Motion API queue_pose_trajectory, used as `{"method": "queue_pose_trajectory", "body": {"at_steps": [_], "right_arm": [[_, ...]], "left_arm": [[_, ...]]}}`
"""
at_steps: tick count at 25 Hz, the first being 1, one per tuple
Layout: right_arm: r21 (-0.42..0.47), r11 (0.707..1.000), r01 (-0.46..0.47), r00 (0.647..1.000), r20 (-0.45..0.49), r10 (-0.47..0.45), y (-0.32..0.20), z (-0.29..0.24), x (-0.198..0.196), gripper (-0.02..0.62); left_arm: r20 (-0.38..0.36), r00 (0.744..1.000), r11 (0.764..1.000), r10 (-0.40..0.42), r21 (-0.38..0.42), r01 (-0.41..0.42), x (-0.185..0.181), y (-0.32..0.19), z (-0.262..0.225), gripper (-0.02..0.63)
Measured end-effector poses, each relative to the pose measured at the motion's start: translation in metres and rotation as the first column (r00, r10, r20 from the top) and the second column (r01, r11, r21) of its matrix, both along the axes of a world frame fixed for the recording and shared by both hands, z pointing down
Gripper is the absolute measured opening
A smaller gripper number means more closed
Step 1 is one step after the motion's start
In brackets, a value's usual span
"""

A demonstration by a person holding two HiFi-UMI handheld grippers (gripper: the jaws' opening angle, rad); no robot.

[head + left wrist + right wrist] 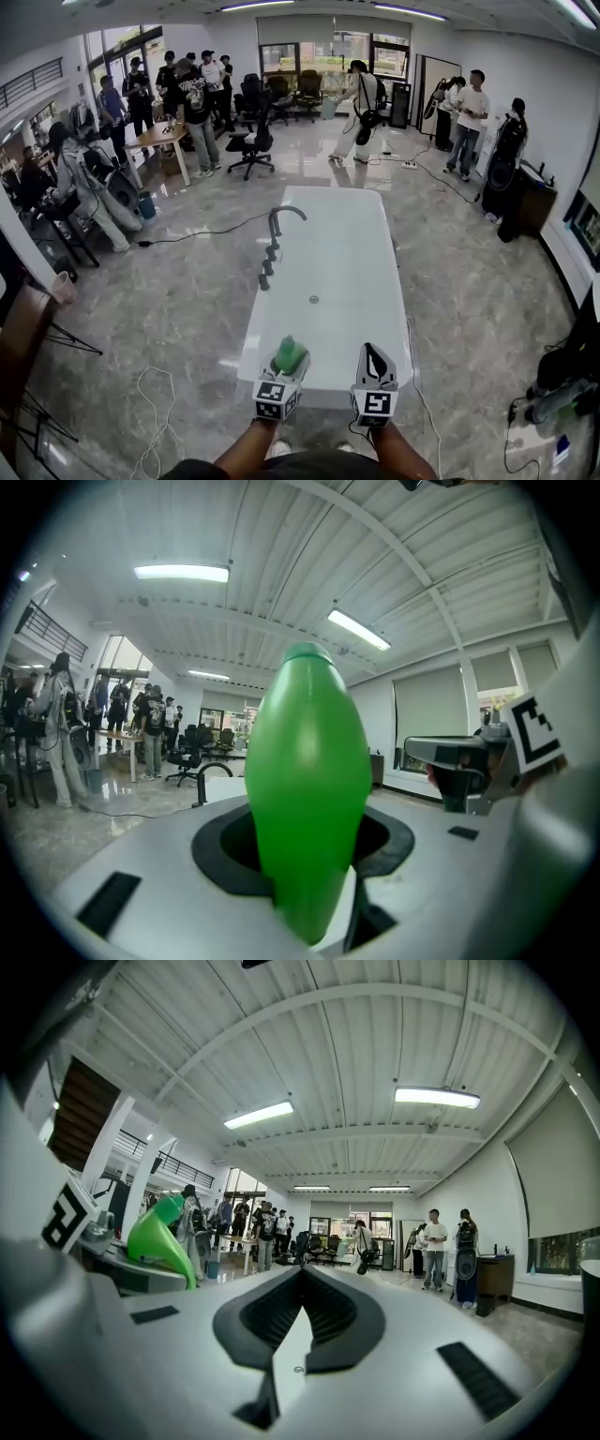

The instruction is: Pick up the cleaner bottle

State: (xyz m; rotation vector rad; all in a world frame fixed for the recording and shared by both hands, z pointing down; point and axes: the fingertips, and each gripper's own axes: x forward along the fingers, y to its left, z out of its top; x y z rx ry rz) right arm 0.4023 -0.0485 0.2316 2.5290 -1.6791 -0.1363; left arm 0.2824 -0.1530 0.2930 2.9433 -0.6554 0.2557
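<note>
The green cleaner bottle [289, 352] stands between the jaws of my left gripper [284, 367], over the near end of the white table [347, 253]. In the left gripper view the bottle [307, 780] fills the middle, cap up, with the dark pads [220, 841] pressed against its sides. I cannot tell whether its base rests on the table. My right gripper [371, 351] is beside it to the right, jaws together and empty [300, 1283]. From the right gripper view the bottle [159, 1237] shows at the left, tilted.
A dark curved faucet [281, 220] and several small dark knobs [267, 267] sit along the table's left edge. A small round object [314, 300] lies mid-table. People [197, 103] and office chairs [253, 145] fill the back of the room. Cables [155, 412] lie on the floor.
</note>
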Motion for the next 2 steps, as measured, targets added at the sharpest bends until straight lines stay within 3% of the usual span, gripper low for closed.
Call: {"method": "queue_pose_trajectory", "body": {"at_steps": [2], "right_arm": [[0.003,1.000,-0.006,1.000,0.003,0.006,-0.0029,0.0002,0.0039,0.017]], "left_arm": [[-0.004,1.000,1.000,0.001,0.002,-0.001,0.0011,-0.0019,0.0005,0.189]]}}
